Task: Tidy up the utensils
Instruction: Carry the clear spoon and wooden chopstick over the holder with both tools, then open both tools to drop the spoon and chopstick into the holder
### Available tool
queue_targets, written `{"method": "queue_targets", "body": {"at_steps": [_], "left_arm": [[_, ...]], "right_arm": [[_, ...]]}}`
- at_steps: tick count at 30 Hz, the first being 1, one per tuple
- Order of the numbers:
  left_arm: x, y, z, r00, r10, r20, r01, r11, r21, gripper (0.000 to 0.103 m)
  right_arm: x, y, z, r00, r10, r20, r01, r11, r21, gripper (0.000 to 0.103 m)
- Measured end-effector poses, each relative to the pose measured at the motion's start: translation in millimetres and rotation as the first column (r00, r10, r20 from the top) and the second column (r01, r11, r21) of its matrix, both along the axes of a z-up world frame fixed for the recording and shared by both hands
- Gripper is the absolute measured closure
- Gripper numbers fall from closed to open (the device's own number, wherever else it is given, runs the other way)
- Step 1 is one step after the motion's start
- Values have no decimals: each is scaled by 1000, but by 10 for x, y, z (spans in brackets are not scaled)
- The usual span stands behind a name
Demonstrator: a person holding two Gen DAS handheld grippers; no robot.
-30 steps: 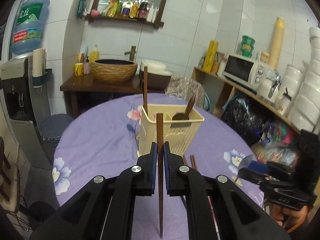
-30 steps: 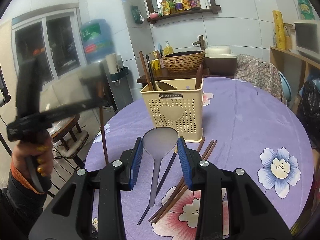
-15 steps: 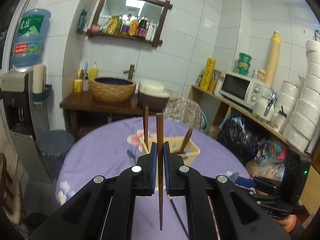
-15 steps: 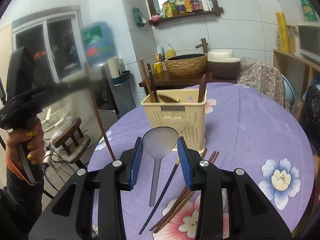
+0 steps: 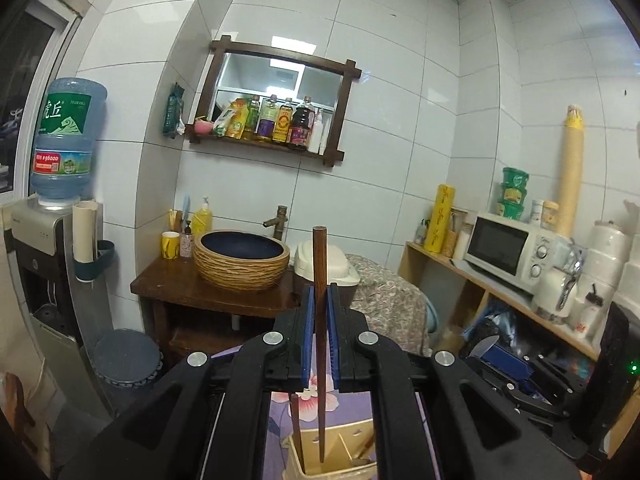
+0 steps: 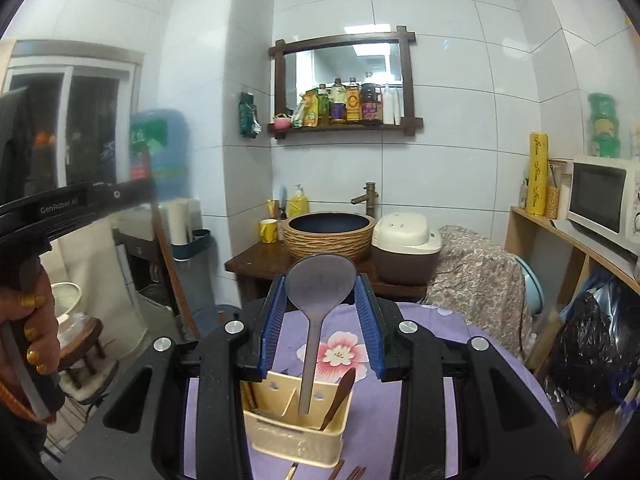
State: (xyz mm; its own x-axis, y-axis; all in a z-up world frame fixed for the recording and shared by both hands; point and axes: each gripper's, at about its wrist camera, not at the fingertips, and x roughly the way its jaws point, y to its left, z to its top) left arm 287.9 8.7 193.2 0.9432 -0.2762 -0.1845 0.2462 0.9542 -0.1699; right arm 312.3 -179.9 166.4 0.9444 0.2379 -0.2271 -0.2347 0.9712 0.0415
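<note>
A chopstick [image 5: 319,300] is clamped upright in the left tongs [image 5: 319,336], a grey spoon [image 6: 320,280] in the right tongs [image 6: 321,320], above the caddy [image 6: 296,432] at lower centre.

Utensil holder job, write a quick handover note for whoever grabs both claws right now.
Left claw: shut on a brown chopstick, held upright, its lower tip over the cream utensil holder.
Right claw: shut on the grey spoon by its bowl, handle hanging down over the utensil holder.
Done: a wooden spoon and another chopstick already stand in the holder.
Left: lower and release both pieces, then likely collect the loose chopsticks on the purple tablecloth in front of the holder.
</note>
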Motion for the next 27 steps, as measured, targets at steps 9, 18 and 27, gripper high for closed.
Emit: {"method": "queue_targets", "body": {"at_steps": [9, 18, 27], "left_arm": [[96, -76, -819, 996, 35, -80, -33, 999, 29, 95], [167, -53, -1219, 987, 22, -162, -15, 999, 40, 95], [77, -40, -1235, 983, -3, -186, 12, 999, 45, 74]], "right_arm": [[252, 91, -847, 994, -35, -103, 28, 997, -66, 67], [293, 59, -1231, 985, -45, -169, 31, 996, -83, 67], [221, -14, -1284, 982, -54, -182, 44, 997, -58, 49]]}}
